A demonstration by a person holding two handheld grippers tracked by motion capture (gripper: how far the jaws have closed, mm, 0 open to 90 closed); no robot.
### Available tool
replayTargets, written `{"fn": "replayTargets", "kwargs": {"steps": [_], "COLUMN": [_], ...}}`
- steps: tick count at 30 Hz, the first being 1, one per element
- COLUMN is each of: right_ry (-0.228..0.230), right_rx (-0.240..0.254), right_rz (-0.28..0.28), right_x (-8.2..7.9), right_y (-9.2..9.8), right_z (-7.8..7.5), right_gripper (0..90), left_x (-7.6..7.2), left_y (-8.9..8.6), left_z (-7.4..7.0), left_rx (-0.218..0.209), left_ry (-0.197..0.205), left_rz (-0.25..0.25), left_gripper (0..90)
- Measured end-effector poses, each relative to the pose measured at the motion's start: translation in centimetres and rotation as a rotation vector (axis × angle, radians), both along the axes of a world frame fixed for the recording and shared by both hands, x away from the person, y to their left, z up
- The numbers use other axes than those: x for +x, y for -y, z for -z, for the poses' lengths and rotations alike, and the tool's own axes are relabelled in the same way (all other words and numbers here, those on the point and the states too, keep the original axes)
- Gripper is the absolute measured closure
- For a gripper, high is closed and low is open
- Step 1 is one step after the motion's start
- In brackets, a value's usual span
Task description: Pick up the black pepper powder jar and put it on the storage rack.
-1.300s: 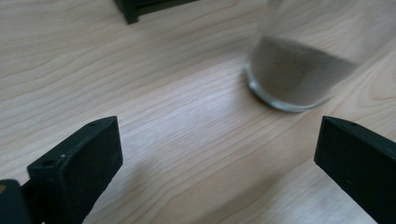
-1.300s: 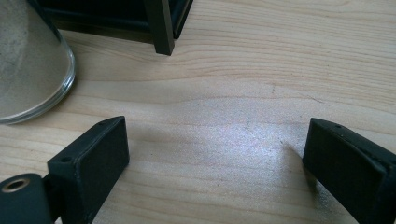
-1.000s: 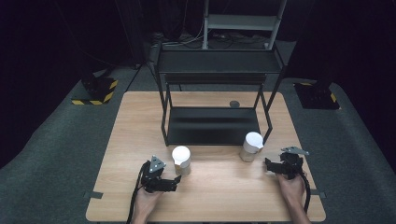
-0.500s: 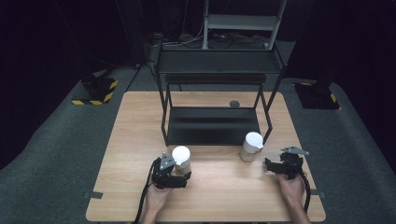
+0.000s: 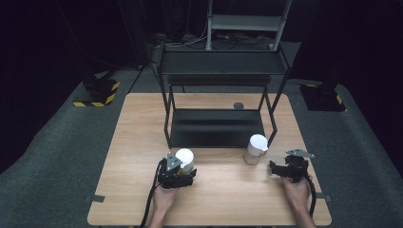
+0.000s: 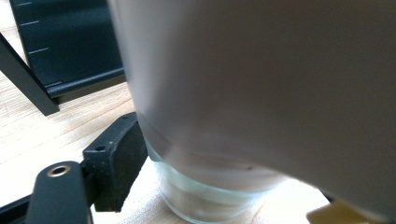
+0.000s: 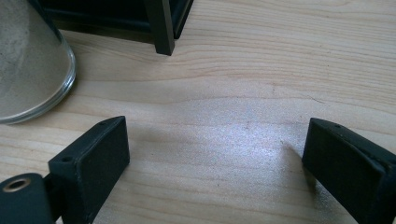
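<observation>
Two glass jars with white lids stand on the wooden table (image 5: 138, 142). The left jar (image 5: 184, 158) sits between the jaws of my left gripper (image 5: 186, 167), which have just been closing on it. In the left gripper view the jar (image 6: 261, 93) looms very close and blurred, and the left pad (image 6: 116, 165) touches its glass near the base. The other pad is hidden behind the jar. The right jar (image 5: 256, 148) stands left of my right gripper (image 5: 276, 168). That gripper (image 7: 217, 163) rests open over bare wood, with the jar (image 7: 28, 70) off to its left.
A black two-tier metal rack (image 5: 218, 128) stands across the middle of the table just behind both jars; its leg (image 7: 161, 25) is close ahead of the right gripper. A small dark round object (image 5: 238, 105) lies behind the rack. Grey carpet surrounds the table.
My left gripper has slid right and forward up to the left jar, and its jaws have closed in around it. The right gripper and right jar have stayed put.
</observation>
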State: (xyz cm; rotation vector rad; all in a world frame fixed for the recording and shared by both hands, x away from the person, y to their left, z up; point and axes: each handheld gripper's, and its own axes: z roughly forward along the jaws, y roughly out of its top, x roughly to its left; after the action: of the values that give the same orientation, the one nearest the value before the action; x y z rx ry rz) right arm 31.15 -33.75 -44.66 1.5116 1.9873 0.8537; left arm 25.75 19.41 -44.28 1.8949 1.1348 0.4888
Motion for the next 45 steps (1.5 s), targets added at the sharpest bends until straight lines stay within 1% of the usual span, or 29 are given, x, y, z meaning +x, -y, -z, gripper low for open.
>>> {"fn": "replayTargets", "kwargs": {"steps": [5, 9, 11, 16, 20, 22, 24, 26, 27, 28, 30, 32, 33, 34, 37, 38, 40, 41, 42, 45], "right_ry": [0.0, 0.0, 0.0, 0.0, 0.0, 0.0, 0.0, 0.0, 0.0, 0.0, 0.0, 0.0, 0.0, 0.001, 0.001, 0.001, 0.001, 0.001, 0.001, -0.001], "right_rx": [0.0, 0.0, 0.0, 0.0, 0.0, 0.0, 0.0, 0.001, 0.001, 0.0, 0.0, 0.0, 0.0, -0.001, -0.001, -0.001, -0.001, -0.001, -0.001, -0.001], "right_rz": [0.0, 0.0, 0.0, 0.0, 0.0, 0.0, 0.0, 0.0, 0.0, 0.0, 0.0, 0.0, 0.0, -0.001, -0.001, -0.001, -0.001, -0.001, -0.001, -0.001], "right_x": [0.0, 0.0, 0.0, 0.0, 0.0, 0.0, 0.0, 0.0, 0.0, 0.0, 0.0, 0.0, 0.0, 0.0, 0.0, 0.0, 0.0, 0.0, 0.0, 0.0], "right_y": [0.0, 0.0, 0.0, 0.0, 0.0, 0.0, 0.0, 0.0, 0.0, 0.0, 0.0, 0.0, 0.0, 0.0, 0.0, 0.0, 0.0, 0.0, 0.0, 0.0], "right_z": [0.0, 0.0, 0.0, 0.0, 0.0, 0.0, 0.0, 0.0, 0.0, 0.0, 0.0, 0.0, 0.0, 0.0, 0.0, 0.0, 0.0, 0.0, 0.0, 0.0], "right_gripper": [7.0, 7.0, 7.0, 7.0, 7.1, 7.0, 7.0, 7.0, 7.0, 7.0, 7.0, 7.0, 7.0, 7.0, 7.0, 7.0, 7.0, 7.0, 7.0, 7.0], "left_x": [-0.1, -0.1, -0.2, -0.3, -0.6, -0.6, -0.6, -0.5, -0.5, -0.5, -0.5, -0.3, -0.3, -0.2, 0.2, 0.5, 0.6, 0.9, 0.9, 1.5], "left_y": [0.1, 0.2, 0.2, 0.3, 0.6, 0.7, 0.6, 0.2, 0.2, 0.1, 0.0, -0.2, -0.2, -0.3, -0.5, -0.5, -0.5, -0.4, -0.4, -0.4], "left_z": [0.1, 0.1, 0.3, 0.3, 0.2, 0.2, 0.1, 0.0, 0.0, -0.5, -0.7, -1.5, -1.5, -1.8, -2.7, -3.3, -3.6, -4.2, -4.2, -5.0], "left_rx": [0.001, -0.001, 0.0, 0.002, 0.029, 0.034, 0.032, 0.012, 0.012, 0.009, 0.007, -0.002, -0.002, -0.002, -0.012, -0.015, -0.015, -0.014, -0.014, -0.028], "left_ry": [0.013, 0.011, 0.019, 0.025, 0.044, 0.048, 0.045, 0.042, 0.042, 0.043, 0.043, 0.048, 0.048, 0.049, 0.04, 0.035, 0.033, 0.025, 0.025, 0.015], "left_rz": [-0.003, -0.009, -0.012, -0.015, -0.011, -0.01, -0.008, 0.005, 0.005, 0.009, 0.01, 0.027, 0.027, 0.034, 0.044, 0.049, 0.052, 0.055, 0.055, 0.063], "left_gripper": [24.7, 26.6, 27.7, 28.2, 29.5, 30.0, 30.3, 30.4, 30.4, 30.4, 30.5, 30.5, 30.5, 30.5, 30.5, 30.5, 30.5, 30.5, 30.6, 30.6]}}
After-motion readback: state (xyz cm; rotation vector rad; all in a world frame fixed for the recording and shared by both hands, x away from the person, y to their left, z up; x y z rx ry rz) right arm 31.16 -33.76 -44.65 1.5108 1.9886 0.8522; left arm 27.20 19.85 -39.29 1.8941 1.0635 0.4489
